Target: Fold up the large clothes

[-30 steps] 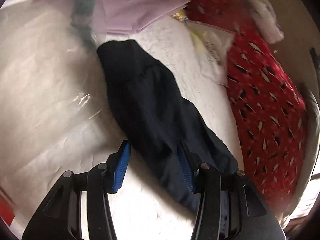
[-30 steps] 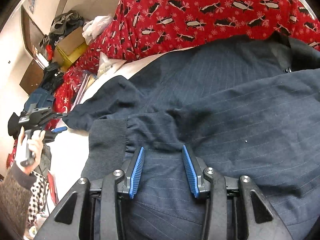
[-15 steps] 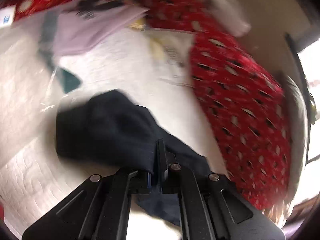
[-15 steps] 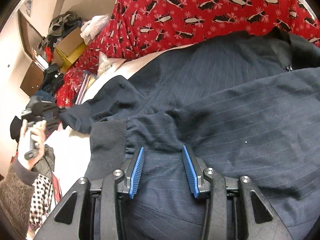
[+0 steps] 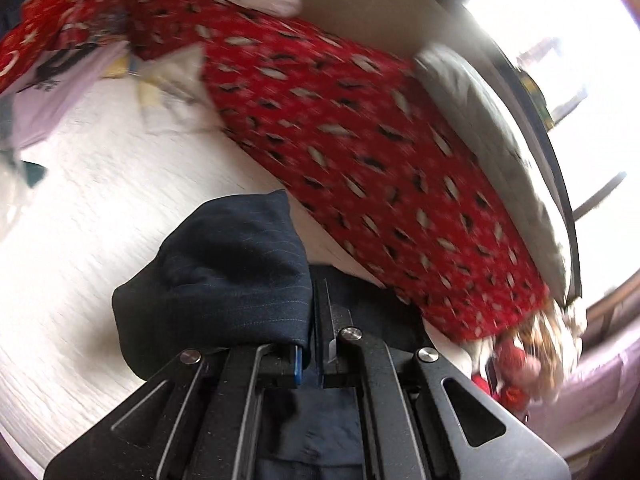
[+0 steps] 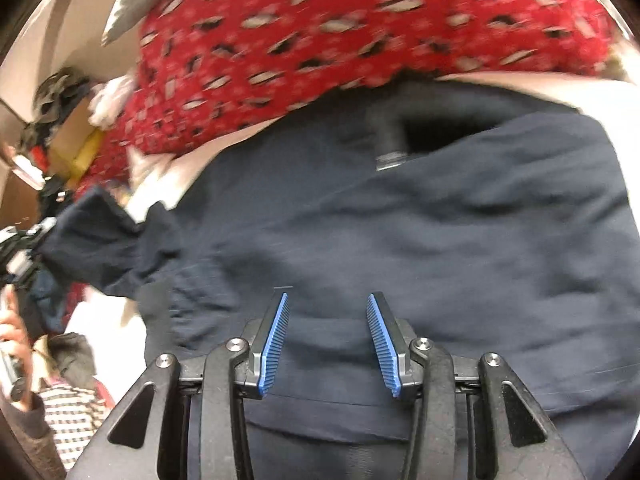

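A dark navy pinstriped jacket (image 6: 440,248) lies spread on the white bed. Its sleeve (image 5: 224,280) is pinched in my left gripper (image 5: 314,300), which is shut on the cloth and holds it lifted; the sleeve end drapes over the left finger. In the right wrist view the left gripper (image 6: 20,240) shows at the far left, holding the sleeve (image 6: 100,248) stretched out. My right gripper (image 6: 326,308) is open, its blue pads just above the jacket's body near the hem, holding nothing.
A red patterned blanket (image 5: 360,152) lies along the far side of the white bedsheet (image 5: 80,220). A folded lilac garment (image 5: 48,92) and papers (image 5: 168,92) lie at the back left. Boxes and clutter (image 6: 68,136) stand beyond the bed.
My left gripper closed on the sleeve and lifted it, swinging toward the jacket body. My right gripper stayed open and shifted over the jacket.
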